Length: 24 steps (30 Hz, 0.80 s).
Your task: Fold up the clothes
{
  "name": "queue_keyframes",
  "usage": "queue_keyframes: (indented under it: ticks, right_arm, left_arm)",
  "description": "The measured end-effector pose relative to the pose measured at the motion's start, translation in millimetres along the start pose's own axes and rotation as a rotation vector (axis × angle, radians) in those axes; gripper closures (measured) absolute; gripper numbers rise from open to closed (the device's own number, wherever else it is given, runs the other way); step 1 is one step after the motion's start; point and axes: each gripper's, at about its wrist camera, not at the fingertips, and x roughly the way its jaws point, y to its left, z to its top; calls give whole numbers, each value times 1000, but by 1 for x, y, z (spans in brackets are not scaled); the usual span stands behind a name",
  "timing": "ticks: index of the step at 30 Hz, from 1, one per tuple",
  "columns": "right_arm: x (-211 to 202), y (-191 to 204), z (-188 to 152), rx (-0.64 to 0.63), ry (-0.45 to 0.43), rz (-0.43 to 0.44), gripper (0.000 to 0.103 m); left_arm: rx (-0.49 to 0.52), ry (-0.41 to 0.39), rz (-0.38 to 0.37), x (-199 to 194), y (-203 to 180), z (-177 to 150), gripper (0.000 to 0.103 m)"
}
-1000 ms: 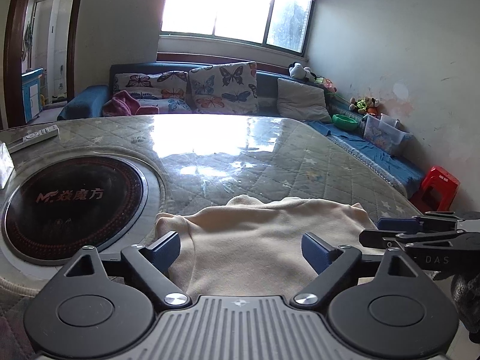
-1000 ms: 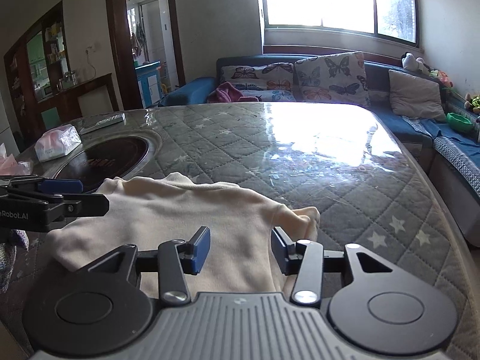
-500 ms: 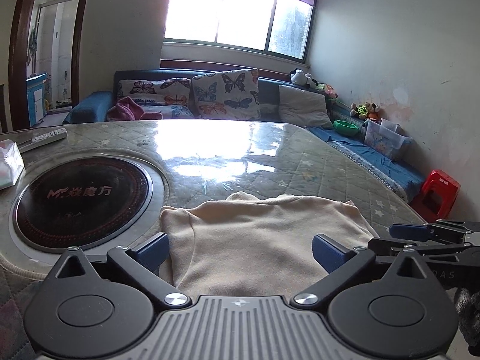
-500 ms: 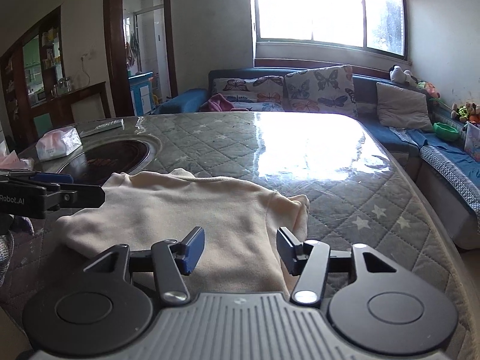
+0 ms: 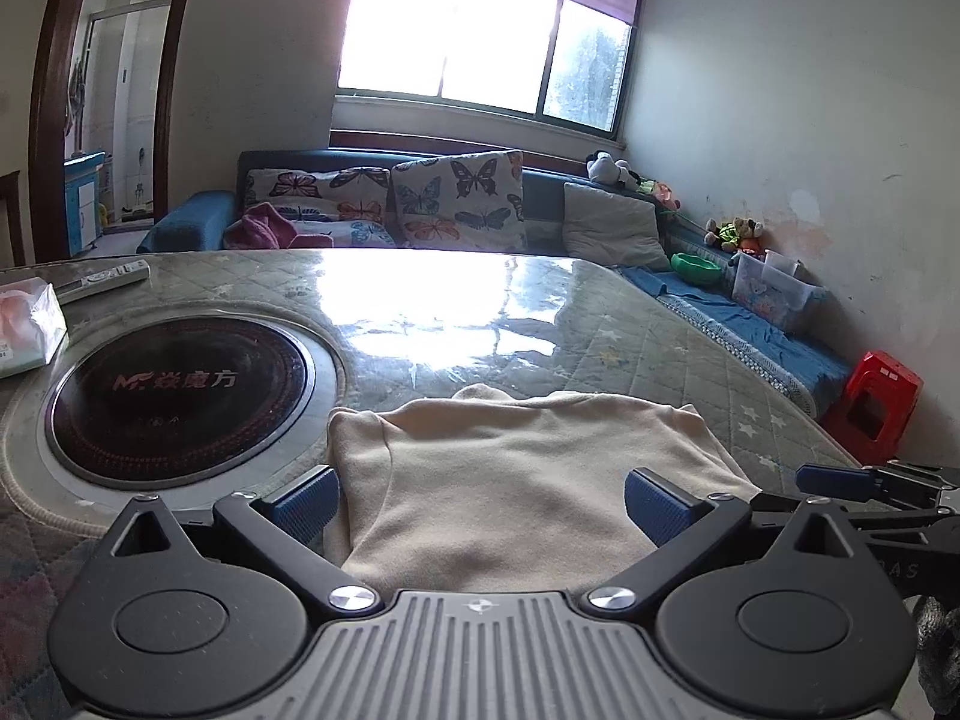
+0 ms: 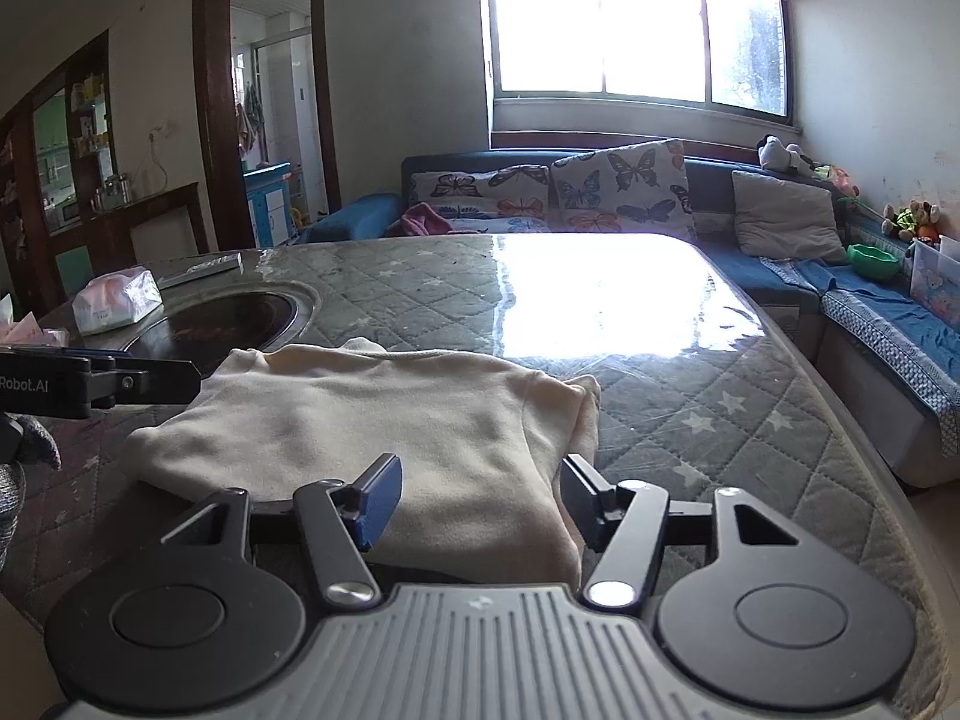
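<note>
While both tools hover low at the table's near edge, nothing is pinched.
Tissue pack [image 5: 27, 324]: 9 o'clock of the burner.
Burner [image 5: 177, 387]: round, dark, 10 o'clock of the sweater.
Left gripper [image 5: 480, 495]: fingers spread wide, holding nothing.
Sweater [image 5: 510, 474]: cream, folded flat on the quilted table [image 5: 630, 324] (glossy clear cover).
Right gripper [image 6: 480, 495]: fingers apart over the sweater's right edge, holding nothing.

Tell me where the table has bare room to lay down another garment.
The widest free patch is the glossy quilted table beyond the cream garment, stretching toward the butterfly cushions. A narrower strip runs to the garment's right, by the table edge. The left side is crowded: round cooktop, tissue pack, remote.
</note>
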Motion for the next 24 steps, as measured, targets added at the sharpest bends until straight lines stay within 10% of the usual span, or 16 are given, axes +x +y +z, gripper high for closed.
queue_keyframes:
  ticks: [24]
  right_arm:
    - [-31,18,-20,-18,-61,-1,14]
  left_arm:
    - [11,13,6,-23,-12,-23,0]
